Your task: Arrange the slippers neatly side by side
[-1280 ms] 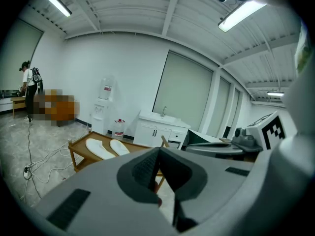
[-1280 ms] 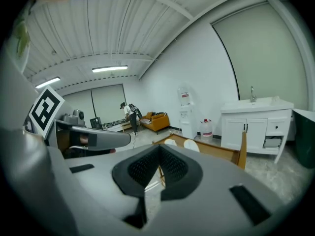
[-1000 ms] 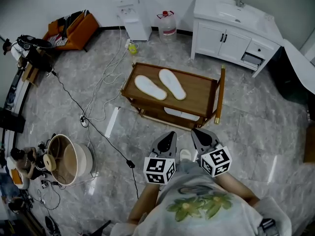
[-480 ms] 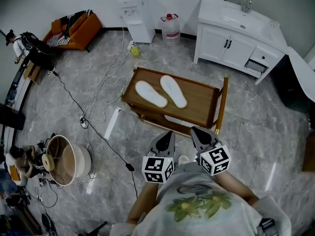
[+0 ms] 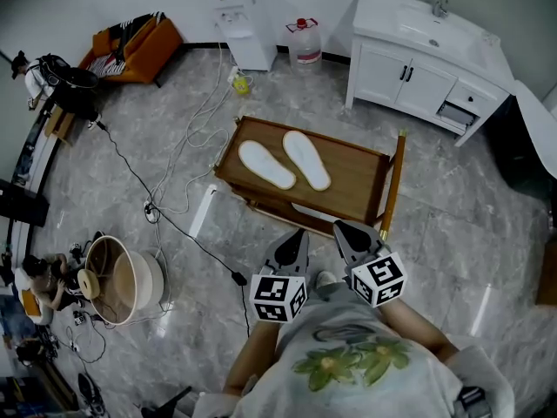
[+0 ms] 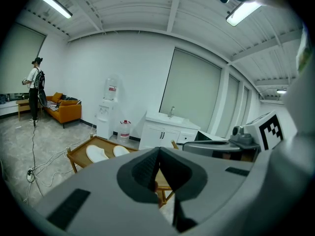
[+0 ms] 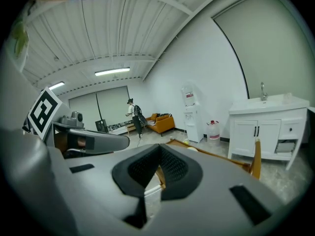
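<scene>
Little has changed over the last second: both grippers stay low before the person's torso, and the wooden table (image 5: 352,181) has slid slightly down the head view.

Head view: the left gripper (image 5: 298,238) and right gripper (image 5: 341,231) are held side by side above the marble floor, on the near side of the table and clear of it. On the left half of the tabletop lies one white slipper (image 5: 267,164), with a second slipper (image 5: 305,159) just beside it. The two are not quite parallel and lie closer together at the ends nearer the person. A white vanity cabinet (image 5: 418,55) stands beyond the table at right. A water dispenser (image 5: 244,20) and an orange sofa (image 5: 135,46) stand by the far wall, and cables (image 5: 187,138) trail across the floor.

Left gripper view: the jaws are pressed together with nothing between them. Both slippers show on the table beyond, well apart from the gripper.

Right gripper view: the jaws are likewise closed on nothing. The table's edge and the vanity cabinet lie ahead.
</scene>
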`<control>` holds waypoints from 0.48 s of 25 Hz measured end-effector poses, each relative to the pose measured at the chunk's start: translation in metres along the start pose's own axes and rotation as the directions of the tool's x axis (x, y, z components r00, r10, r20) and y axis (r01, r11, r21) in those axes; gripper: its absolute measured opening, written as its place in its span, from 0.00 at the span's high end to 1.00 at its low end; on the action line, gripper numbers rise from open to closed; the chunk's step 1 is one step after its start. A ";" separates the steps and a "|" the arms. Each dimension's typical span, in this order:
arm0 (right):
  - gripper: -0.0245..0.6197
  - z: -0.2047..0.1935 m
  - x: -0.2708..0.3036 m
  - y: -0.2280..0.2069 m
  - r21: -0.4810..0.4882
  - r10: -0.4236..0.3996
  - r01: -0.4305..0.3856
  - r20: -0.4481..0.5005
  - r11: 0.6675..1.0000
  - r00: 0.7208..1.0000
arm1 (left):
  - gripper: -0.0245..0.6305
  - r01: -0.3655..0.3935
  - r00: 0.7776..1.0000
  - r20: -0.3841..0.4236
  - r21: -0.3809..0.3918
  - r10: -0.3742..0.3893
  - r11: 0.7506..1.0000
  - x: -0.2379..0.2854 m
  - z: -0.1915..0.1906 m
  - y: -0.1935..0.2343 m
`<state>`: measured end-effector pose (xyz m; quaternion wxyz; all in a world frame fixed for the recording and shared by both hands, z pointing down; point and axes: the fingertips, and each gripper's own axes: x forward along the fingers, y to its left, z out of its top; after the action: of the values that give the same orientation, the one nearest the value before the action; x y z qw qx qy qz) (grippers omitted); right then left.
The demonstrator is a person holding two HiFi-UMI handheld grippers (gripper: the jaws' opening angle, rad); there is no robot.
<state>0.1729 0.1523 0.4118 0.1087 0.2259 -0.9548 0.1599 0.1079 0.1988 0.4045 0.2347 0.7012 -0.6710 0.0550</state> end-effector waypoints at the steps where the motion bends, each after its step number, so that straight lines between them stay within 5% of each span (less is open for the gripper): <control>1: 0.95 0.000 0.000 -0.001 0.001 -0.001 0.001 -0.003 1.000 1.000 | 0.94 0.003 1.000 -0.005 0.002 -0.003 1.000 0.001 0.000 -0.001; 12: 0.95 -0.005 0.013 -0.012 0.012 -0.010 0.010 -0.024 1.000 1.000 | 0.94 0.036 0.999 -0.038 0.016 -0.035 0.999 0.022 -0.001 0.003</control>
<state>0.1680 0.1393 0.4231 0.1196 0.2293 -0.9513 0.1678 0.1069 0.1792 0.4149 0.2423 0.7136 -0.6535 0.0697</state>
